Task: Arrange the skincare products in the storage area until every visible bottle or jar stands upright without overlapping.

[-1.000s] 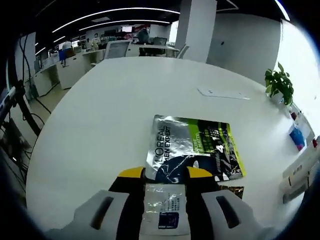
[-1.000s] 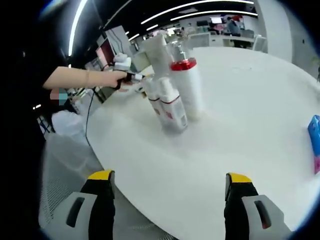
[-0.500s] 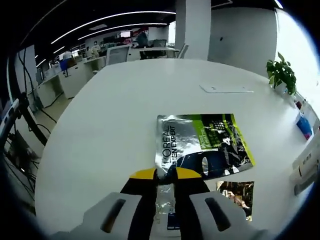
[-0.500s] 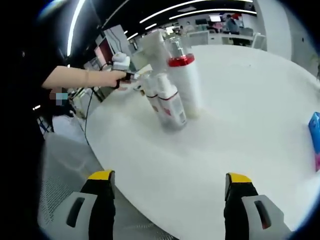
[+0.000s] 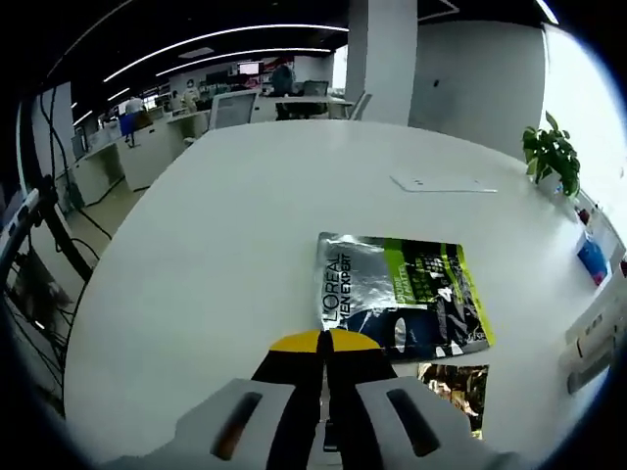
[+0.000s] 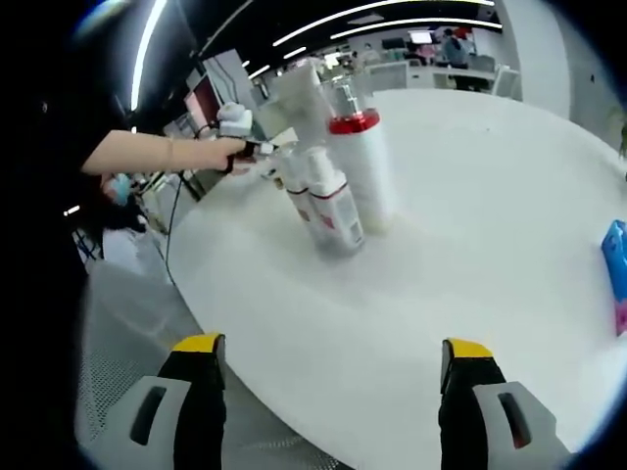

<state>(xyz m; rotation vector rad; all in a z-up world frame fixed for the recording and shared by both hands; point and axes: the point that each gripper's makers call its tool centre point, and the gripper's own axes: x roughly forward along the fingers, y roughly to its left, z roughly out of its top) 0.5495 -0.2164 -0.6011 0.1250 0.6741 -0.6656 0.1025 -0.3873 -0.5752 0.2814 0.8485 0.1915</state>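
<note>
A silver, green and black L'Oreal Men Expert pouch lies flat on the white round table, just ahead of my left gripper. Its jaws are pressed together on a small silver sachet, of which only a thin sliver shows. In the right gripper view, a tall white pump bottle with a red collar stands upright beside smaller white bottles with red labels and a taller white container. My right gripper hangs open near the table edge, well short of the bottles. A person's arm holds the left gripper behind the bottles.
A brown patterned packet lies beside the pouch. A white card and a potted plant sit farther off. A blue box is at the table's right. The table edge drops off below the right gripper. Office desks lie beyond.
My left gripper's jaws have closed from wide apart to pressed together on the small sachet. The right gripper and the bottles stay as they were.
</note>
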